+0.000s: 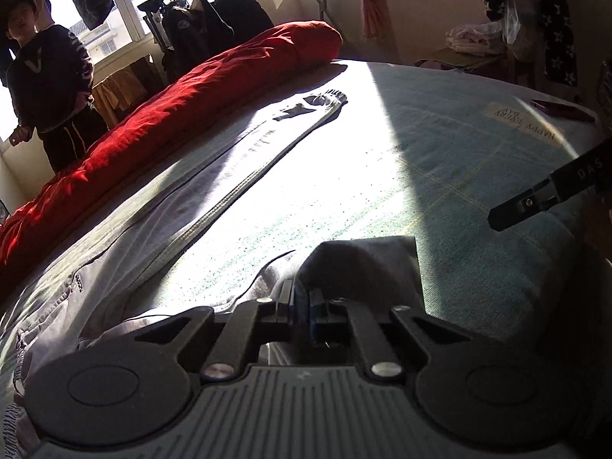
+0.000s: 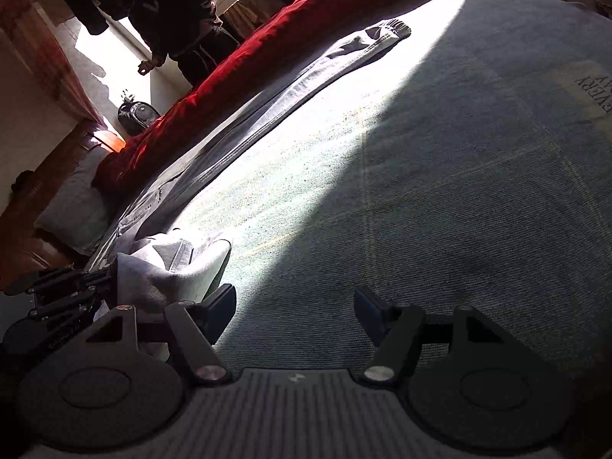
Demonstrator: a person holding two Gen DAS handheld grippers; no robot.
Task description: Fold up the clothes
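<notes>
Grey sweatpants [image 1: 237,160] lie stretched lengthwise on the bed, parallel to a long red duvet roll [image 1: 183,114] that runs along the far side. One leg reaches to a ribbed cuff [image 1: 329,99] in the bright sun patch; a striped side seam follows its near edge. Small dark lettering sits near the waist end, too small to read, and a line of print down the leg is washed out by glare.

The left gripper [image 1: 302,315] is pressed together on a raised fold of the grey fabric [image 1: 355,264] at the near end of the garment, its blue pads hidden in the cloth. In the right wrist view that pinched fold [image 2: 172,267] stands up at the lower left, just beside the right gripper [image 2: 294,308], whose fingers are spread apart over bare blue-green bedspread [image 2: 440,191] and hold nothing.

A pale label on the bedspread reads "HAPPY EVERY DAY" [image 1: 524,122], seen upside down. The right gripper's arm, at the left wrist view's right edge, carries the letters "DAS" [image 1: 589,170].

To the right of the sweatpants the bedspread is wide and unoccupied up to the label; one dark slim object [image 1: 562,109] lies near the far right edge. One person [image 1: 49,88] in dark clothes stands beyond the duvet by the window.
</notes>
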